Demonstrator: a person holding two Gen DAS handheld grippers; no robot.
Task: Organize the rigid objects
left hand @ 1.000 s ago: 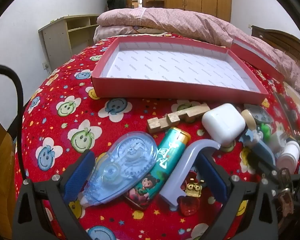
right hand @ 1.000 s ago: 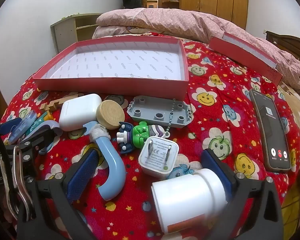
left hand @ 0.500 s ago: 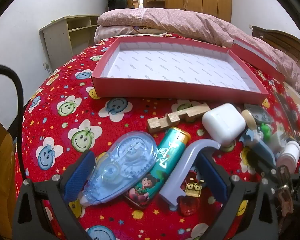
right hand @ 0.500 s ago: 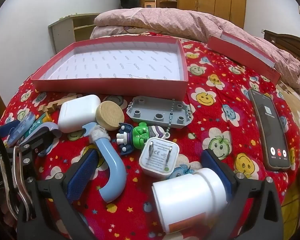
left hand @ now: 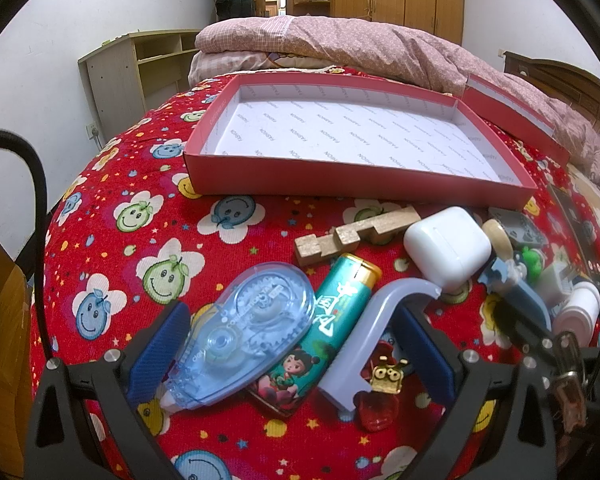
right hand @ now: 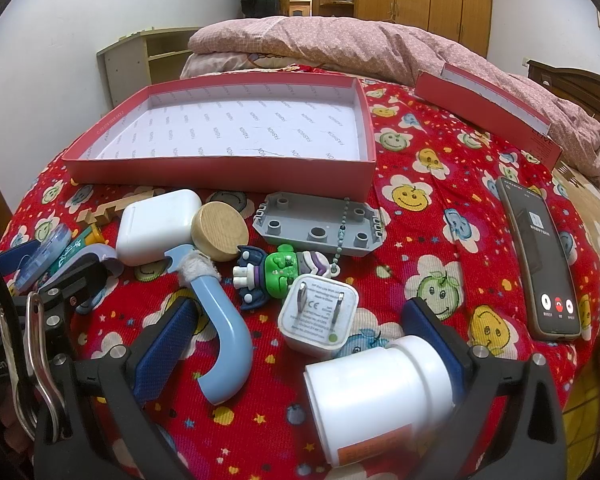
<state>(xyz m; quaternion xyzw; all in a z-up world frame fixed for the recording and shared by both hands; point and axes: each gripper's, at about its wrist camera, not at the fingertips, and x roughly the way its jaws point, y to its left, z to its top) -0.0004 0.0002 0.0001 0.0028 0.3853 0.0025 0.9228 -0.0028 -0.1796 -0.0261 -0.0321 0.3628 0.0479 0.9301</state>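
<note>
My left gripper [left hand: 292, 344] stands open over the red smiley bedspread. Between its blue pads lie a clear blue correction tape [left hand: 252, 328], a teal cartoon tube [left hand: 332, 320], a lavender curved piece [left hand: 376, 328] and a small red-gold trinket [left hand: 384, 384]. My right gripper [right hand: 300, 340] is open too. A white bottle [right hand: 380, 392] lies on its side close to the right pad, with a white charger plug [right hand: 320, 312] and a blue curved handle [right hand: 220, 332] between the fingers. The empty red box [right hand: 236, 132] sits beyond both grippers.
A wooden puzzle piece [left hand: 356, 234], white earbud case [right hand: 156, 226], wooden disc [right hand: 220, 230], grey plastic base [right hand: 320, 228] and green figure keychain [right hand: 280, 272] lie before the box. A phone [right hand: 540, 256] rests at right, the box lid [right hand: 484, 112] behind. A pink quilt lies at the back.
</note>
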